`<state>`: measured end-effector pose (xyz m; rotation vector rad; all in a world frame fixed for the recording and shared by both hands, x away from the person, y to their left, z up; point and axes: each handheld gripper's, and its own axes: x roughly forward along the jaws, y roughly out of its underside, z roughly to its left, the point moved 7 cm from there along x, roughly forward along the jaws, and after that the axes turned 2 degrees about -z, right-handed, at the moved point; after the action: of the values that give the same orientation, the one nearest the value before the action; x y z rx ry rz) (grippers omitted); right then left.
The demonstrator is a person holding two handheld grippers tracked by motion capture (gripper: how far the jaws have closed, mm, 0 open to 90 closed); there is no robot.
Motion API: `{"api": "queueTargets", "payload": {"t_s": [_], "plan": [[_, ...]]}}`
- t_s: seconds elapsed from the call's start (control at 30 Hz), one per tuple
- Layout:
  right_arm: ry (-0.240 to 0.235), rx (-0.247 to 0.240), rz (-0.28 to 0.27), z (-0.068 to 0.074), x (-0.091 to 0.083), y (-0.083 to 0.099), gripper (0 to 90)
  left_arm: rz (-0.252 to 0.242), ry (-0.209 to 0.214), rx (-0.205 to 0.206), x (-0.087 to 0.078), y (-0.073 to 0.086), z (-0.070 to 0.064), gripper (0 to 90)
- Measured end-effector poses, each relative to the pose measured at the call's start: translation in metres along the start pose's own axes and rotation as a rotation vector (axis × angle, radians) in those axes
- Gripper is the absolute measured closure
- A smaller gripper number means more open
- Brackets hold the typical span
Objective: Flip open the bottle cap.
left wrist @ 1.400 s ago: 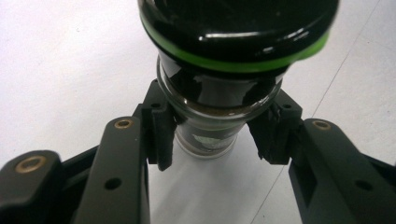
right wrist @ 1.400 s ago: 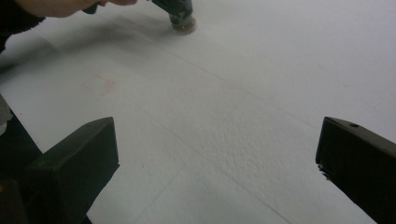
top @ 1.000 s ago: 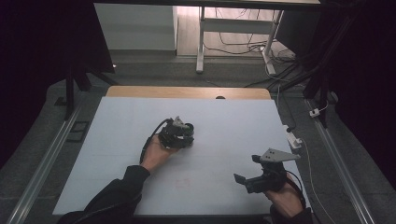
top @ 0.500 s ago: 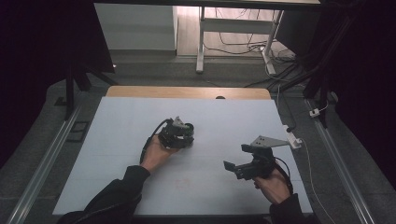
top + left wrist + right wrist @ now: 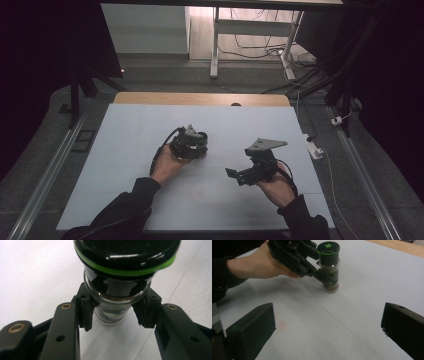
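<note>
Left tool point(image 5: 113, 312) clamps the upright spice jar point(image 5: 329, 267); right tool point(image 5: 329, 332) hangs wide open, empty.

Green mark printed on black lid point(image 5: 328, 246) of jar point(image 5: 330, 270), right gripper view: too small, unreadable. Pale label patch on jar glass low down, left gripper view point(image 5: 110, 315): blurred, no letters legible. No readable text, numbers or signs elsewhere on counter point(image 5: 130, 130).
</note>
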<state>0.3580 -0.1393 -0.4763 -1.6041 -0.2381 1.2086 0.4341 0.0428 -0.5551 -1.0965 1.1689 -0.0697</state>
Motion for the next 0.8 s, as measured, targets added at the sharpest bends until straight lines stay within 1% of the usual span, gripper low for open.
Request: {"api": "queueTargets", "payload": {"t_s": [0.03, 0.07, 0.1, 0.13, 0.33, 0.37, 0.4, 0.47, 0.5, 0.53, 0.57, 0.63, 0.67, 0.8], "plan": [[0.000, 0.000, 0.000, 0.000, 0.000, 0.000, 0.0, 0.000, 0.000, 0.000, 0.000, 0.000, 0.000, 53.8], [0.014, -0.018, 0.016, 0.000, 0.006, -0.001, 0.0, 0.000, 0.000, 0.001, 0.000, 0.000, 0.000, 53.8], [0.014, -0.018, 0.016, 0.000, 0.006, -0.001, 0.0, 0.000, 0.000, 0.001, 0.000, 0.000, 0.000, 53.8], [0.011, -0.023, 0.019, 0.000, 0.012, -0.003, 0.0, 0.000, 0.000, 0.001, 0.000, 0.000, 0.000, 53.8], [-0.009, -0.014, 0.027, 0.001, 0.023, -0.009, 0.0, 0.000, -0.001, 0.002, 0.000, 0.000, 0.000, 53.8], [-0.015, -0.011, 0.027, 0.001, 0.027, -0.012, 0.0, 0.000, -0.001, 0.002, 0.000, 0.000, 0.000, 53.8], [-0.015, -0.011, 0.027, 0.001, 0.027, -0.012, 0.0, 0.001, -0.001, 0.002, 0.000, 0.000, 0.000, 53.8], [-0.020, -0.016, 0.028, 0.001, 0.032, -0.015, 0.0, 0.001, -0.001, 0.003, 0.000, 0.000, 0.000, 53.8], [-0.020, -0.019, 0.035, 0.001, 0.036, -0.017, 0.0, 0.001, -0.001, 0.003, 0.000, 0.000, 0.000, 53.8], [-0.020, -0.019, 0.035, 0.001, 0.036, -0.017, 0.0, 0.001, -0.001, 0.003, 0.000, 0.000, 0.000, 53.8], [-0.021, -0.024, 0.042, 0.000, 0.042, -0.018, 0.0, 0.002, -0.002, 0.003, 0.000, 0.000, 0.000, 53.8], [-0.021, -0.024, 0.045, 0.000, 0.044, -0.019, 0.0, 0.002, -0.001, 0.004, 0.000, 0.000, 0.000, 53.7], [-0.022, -0.024, 0.055, 0.000, 0.049, -0.019, 0.0, 0.002, -0.002, 0.003, 0.000, 0.000, 0.000, 53.7], [-0.024, -0.033, 0.061, 0.000, 0.055, -0.021, 0.0, 0.002, -0.001, 0.004, 0.000, 0.000, 0.000, 53.7]]}}
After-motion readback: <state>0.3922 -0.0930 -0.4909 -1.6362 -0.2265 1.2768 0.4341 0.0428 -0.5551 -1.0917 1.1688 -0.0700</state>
